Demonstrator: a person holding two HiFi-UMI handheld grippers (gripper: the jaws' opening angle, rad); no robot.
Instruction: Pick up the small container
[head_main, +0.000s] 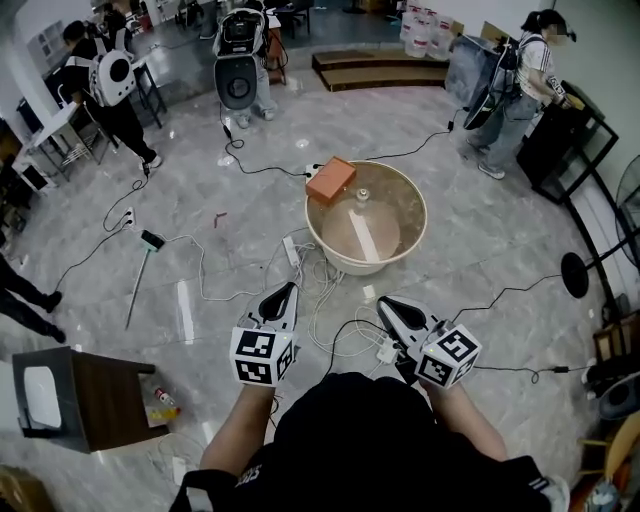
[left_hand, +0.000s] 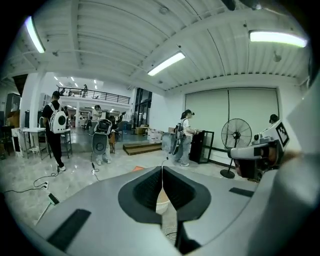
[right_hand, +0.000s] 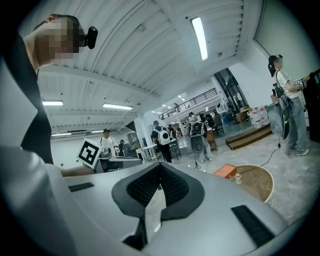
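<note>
Jaws of the left gripper (head_main: 289, 291) and right gripper (head_main: 387, 304) are pressed together on nothing, low in the head view's centre. The small container (head_main: 362, 194) stands further up the frame on the round table (head_main: 410, 190), just right of an orange box (head_main: 331, 179) (probably light, easily tipped). One gripper should open before arriving, straddle it squarely, then close gently.

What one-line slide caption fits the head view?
Left hand-held gripper and right hand-held gripper, both shut, face a round tub holding a small container, orange box at its rim.
</note>
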